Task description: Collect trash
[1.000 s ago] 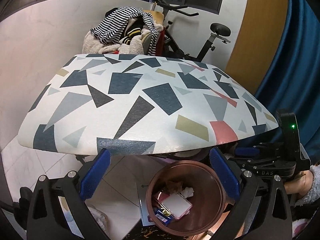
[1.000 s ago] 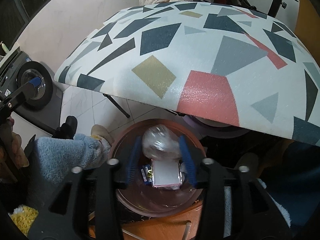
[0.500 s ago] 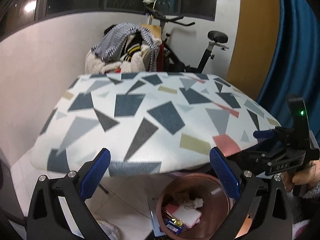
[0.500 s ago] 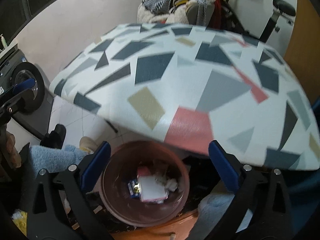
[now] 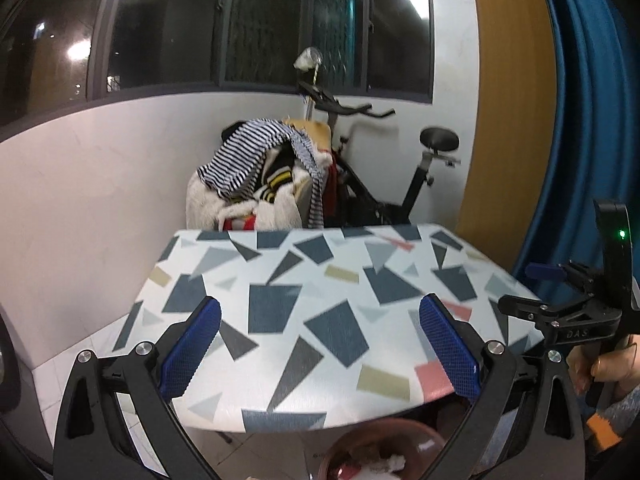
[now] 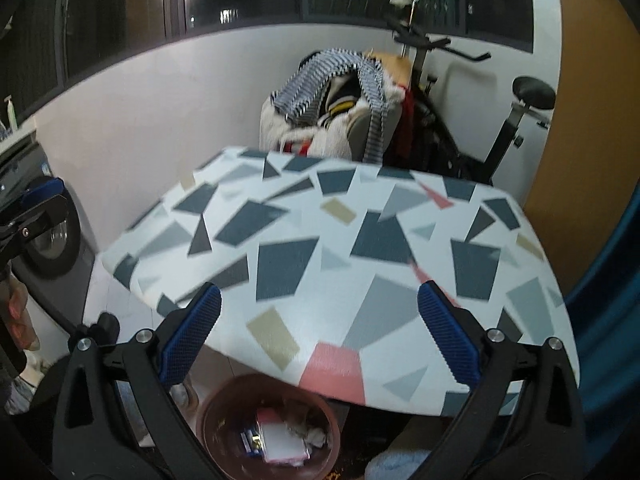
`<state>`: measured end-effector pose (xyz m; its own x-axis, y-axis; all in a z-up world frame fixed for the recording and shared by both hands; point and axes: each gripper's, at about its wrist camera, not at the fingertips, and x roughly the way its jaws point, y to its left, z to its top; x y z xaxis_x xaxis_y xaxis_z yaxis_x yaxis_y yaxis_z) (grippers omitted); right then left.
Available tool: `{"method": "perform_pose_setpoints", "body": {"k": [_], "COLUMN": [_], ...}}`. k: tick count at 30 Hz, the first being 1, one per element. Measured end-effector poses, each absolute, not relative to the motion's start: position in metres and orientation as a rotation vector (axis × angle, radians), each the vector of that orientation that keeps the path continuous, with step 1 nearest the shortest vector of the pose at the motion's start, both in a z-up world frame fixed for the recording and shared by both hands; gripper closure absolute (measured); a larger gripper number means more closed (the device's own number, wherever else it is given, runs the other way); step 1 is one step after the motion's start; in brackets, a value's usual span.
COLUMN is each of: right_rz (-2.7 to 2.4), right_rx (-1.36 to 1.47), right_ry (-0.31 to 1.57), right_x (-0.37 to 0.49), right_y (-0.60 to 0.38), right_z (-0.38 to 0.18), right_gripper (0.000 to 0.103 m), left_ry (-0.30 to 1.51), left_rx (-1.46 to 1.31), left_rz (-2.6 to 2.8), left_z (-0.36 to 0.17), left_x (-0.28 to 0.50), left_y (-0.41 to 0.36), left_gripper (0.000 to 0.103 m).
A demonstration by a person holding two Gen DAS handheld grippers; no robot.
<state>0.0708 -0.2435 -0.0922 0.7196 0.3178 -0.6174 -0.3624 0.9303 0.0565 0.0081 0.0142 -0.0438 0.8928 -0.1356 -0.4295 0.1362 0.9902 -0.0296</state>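
- Trash (image 6: 282, 442) sits in the brown bin (image 6: 224, 408) on the floor, near edge of the patterned table (image 6: 340, 256), partly under it.
- Looks like a flat white-pink packet, a blue wrapper, crumpled paper; probably light, soft, crushable, wrappers maybe slippery. Best taken by a pinch on a crumpled wad or a packet edge, not a flat face.
- Bin itself seems stiff; its rim would be the place to grab.
- Right gripper (image 6: 318, 336): jaws have just been opening, now spread wide, nothing between them, above the table edge and bin.
- Left gripper (image 5: 318, 340): also spread wide, empty, over the table's near side.
- Tabletop seems bare of trash in both views.
- Right view shows the bin's contents plainly, plus a washing machine (image 6: 52, 236) far left; left view shows only the bin's far rim and a bit of white paper at the bottom edge.
- Left view shows the other gripper and a hand (image 5: 612, 364) holding it at right; right view catches only a sliver of the other gripper at left.
- Both views show the exercise bike (image 5: 380, 196) and clothes pile (image 5: 256, 184) at the far wall.
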Motion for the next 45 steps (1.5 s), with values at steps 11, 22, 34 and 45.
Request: {"method": "perform_pose_setpoints", "body": {"k": [11, 22, 34, 45], "right_rz": [0.370, 0.370, 0.370, 0.370], "right_rx": [-0.050, -0.054, -0.054, -0.058], "right_ry": [0.594, 0.589, 0.590, 0.589], "right_x": [0.065, 0.060, 0.059, 0.059], "right_y": [-0.254, -0.252, -0.252, -0.252], "right_z": [-0.050, -0.045, -0.044, -0.045], "right_gripper": [0.006, 0.006, 0.006, 0.006], "left_ry": [0.418, 0.465, 0.468, 0.472], "left_rx": [0.042, 0.028, 0.046, 0.053], "left_rz": [-0.083, -0.076, -0.073, -0.074], "left_z": [-0.033, -0.037, -0.040, -0.042], "left_x": [0.003, 0.006, 0.005, 0.004], "left_y": [0.011, 0.013, 0.008, 0.010], "left_gripper": [0.006, 0.006, 0.006, 0.006]}}
